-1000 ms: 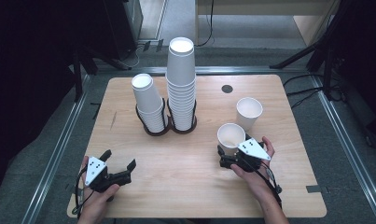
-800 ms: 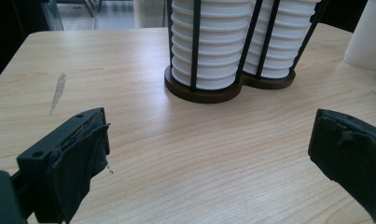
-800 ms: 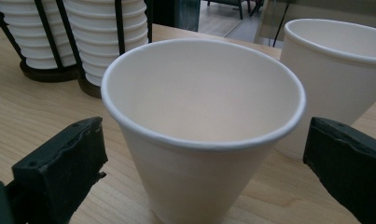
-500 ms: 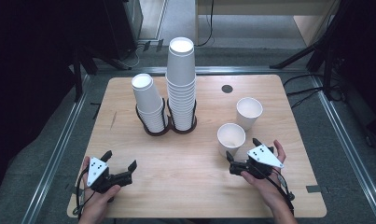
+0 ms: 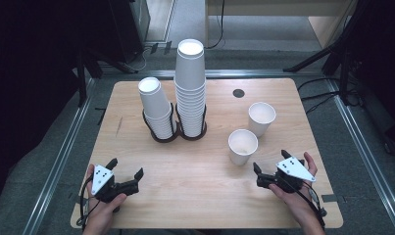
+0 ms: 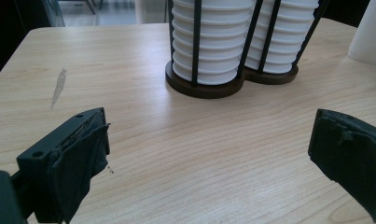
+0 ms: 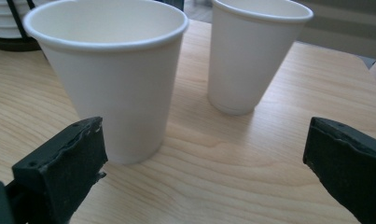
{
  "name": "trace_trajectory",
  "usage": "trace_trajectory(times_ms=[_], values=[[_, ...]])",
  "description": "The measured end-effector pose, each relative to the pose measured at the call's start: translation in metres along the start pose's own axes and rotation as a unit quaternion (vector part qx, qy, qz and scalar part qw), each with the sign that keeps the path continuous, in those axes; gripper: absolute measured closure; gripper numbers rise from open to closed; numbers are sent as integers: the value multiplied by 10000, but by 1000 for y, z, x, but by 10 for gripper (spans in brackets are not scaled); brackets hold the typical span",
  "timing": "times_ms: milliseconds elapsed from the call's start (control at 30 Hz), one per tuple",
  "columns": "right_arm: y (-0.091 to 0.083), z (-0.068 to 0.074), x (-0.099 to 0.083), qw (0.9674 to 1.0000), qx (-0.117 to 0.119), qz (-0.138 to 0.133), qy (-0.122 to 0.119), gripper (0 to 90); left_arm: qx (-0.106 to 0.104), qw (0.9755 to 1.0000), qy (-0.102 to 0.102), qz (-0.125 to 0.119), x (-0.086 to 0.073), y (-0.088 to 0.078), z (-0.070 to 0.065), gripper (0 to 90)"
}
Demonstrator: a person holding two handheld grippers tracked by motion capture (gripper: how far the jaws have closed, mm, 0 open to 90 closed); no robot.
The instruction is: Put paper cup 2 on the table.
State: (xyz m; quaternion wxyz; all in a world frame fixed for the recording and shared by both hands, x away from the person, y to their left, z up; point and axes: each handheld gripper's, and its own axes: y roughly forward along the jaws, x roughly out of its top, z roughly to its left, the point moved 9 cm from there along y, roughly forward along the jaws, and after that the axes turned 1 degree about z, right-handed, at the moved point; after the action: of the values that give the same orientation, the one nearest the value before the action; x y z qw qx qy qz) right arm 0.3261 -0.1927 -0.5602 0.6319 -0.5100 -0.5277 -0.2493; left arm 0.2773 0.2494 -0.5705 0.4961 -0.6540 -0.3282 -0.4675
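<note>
Two loose white paper cups stand upright on the right half of the table: a near cup (image 5: 242, 146) (image 7: 111, 70) and a far cup (image 5: 261, 117) (image 7: 251, 51). My right gripper (image 5: 269, 162) (image 7: 204, 163) is open, a short way in front of the near cup and clear of it, with nothing between its jaws. At the table's front left, my left gripper (image 5: 125, 168) (image 6: 209, 154) is also open and empty, pointing at the cup holder (image 6: 209, 86). That black holder (image 5: 178, 134) carries a short stack (image 5: 156, 105) and a tall stack (image 5: 190, 83) of white cups.
The wooden table (image 5: 195, 191) has bare surface between the two grippers and in front of the holder. A small dark round disc (image 5: 238, 93) lies at the back right. A grey scuff mark (image 6: 59, 86) shows on the wood left of the holder.
My right gripper has drawn back from the near cup toward the front edge, leaving the cup standing. The left gripper has stayed in place.
</note>
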Motion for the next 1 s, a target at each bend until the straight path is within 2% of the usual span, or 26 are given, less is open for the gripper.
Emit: trace_trajectory(times_ms=[367,533,767,900,1000], values=[[-13,-34,-16,9993,-339,111,90,0,10,10000,-76,14,-1,0,2,0],[-17,-44,-22,9988,-442,174,109,0,36,9999,-90,35,-2,0,5,0],[-27,-63,-29,9975,-641,213,225,0,43,9998,-181,84,-3,0,8,0],[-35,-80,-37,9956,-835,276,338,0,75,9997,-234,97,-3,0,11,0],[-37,-87,-41,9946,-913,311,387,0,120,9995,-259,113,-4,0,15,0]])
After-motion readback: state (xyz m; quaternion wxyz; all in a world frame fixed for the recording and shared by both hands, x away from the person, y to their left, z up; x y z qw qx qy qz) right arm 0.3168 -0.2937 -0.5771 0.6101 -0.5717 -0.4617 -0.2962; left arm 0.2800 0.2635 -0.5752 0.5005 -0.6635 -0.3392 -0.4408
